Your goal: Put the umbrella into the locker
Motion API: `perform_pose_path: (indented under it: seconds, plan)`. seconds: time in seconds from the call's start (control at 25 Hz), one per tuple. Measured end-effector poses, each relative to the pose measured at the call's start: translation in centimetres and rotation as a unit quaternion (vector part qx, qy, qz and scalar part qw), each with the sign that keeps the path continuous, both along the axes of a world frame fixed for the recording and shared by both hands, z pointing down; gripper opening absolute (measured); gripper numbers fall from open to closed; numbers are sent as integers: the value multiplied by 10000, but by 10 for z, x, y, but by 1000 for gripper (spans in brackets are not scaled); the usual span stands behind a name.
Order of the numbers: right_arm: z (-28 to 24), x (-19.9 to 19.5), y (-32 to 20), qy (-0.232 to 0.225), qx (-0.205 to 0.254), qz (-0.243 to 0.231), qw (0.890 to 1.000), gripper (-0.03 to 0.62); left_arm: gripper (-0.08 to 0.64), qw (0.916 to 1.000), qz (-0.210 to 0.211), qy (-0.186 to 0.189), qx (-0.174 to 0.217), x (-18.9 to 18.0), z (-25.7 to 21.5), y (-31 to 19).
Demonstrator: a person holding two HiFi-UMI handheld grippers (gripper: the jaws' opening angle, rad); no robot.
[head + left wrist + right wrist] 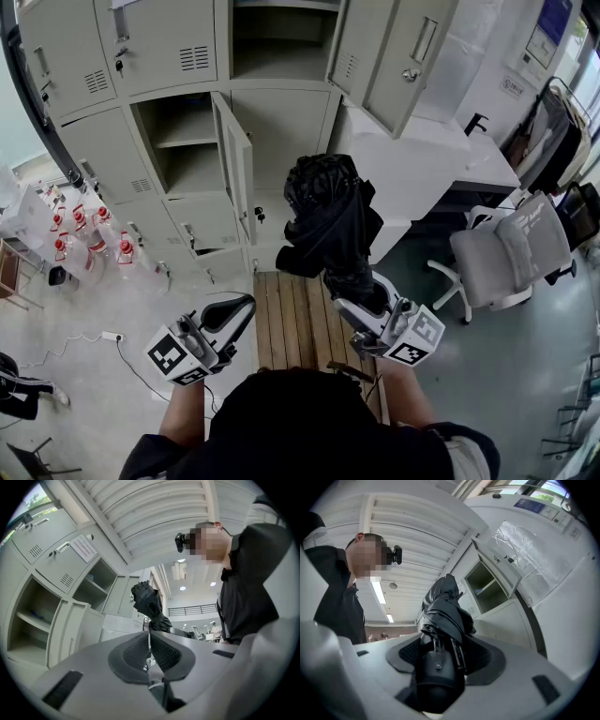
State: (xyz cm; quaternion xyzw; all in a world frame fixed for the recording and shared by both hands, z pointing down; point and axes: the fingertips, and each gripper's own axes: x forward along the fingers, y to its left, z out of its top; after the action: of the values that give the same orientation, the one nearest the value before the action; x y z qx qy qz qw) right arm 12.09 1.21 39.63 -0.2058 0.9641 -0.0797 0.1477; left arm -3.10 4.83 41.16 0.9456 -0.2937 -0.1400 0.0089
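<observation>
Ahead, the locker (281, 122) compartment stands open at 12 o'clock, its door (236, 159) edge jutting at 10 o'clock of the umbrella (328, 211). In wide-spread jaws the right gripper (445, 654) clamps the umbrella's lower end; the left gripper (150, 651) has its jaws pressed together, empty. Its long axis runs from 5 o'clock to 11, tip toward the locker.
</observation>
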Motion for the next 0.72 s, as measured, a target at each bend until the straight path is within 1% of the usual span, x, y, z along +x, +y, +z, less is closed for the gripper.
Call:
perform_pose_path:
  seconds: [0.08, 0.24, 0.4, 0.6, 0.72]
  plan:
    - [0, -1, 0, -41, 20, 39, 10000, 256, 25, 10000, 13, -25, 7, 0, 1, -3]
    - [-2, -3, 0, -87, 69, 108, 9999, 256, 25, 9999, 89, 43, 18, -3, 0, -2]
    - [-3, -7, 0, -121, 92, 114, 9998, 256, 25, 10000, 71, 9, -27, -7, 3, 0]
    - [-2, -12, 2, -309, -55, 36, 9995, 258, 25, 9999, 104, 21, -67, -13, 6, 4]
    - [0, -17, 1, -335, -98, 47, 9994, 258, 25, 9999, 108, 54, -68, -19, 8, 5]
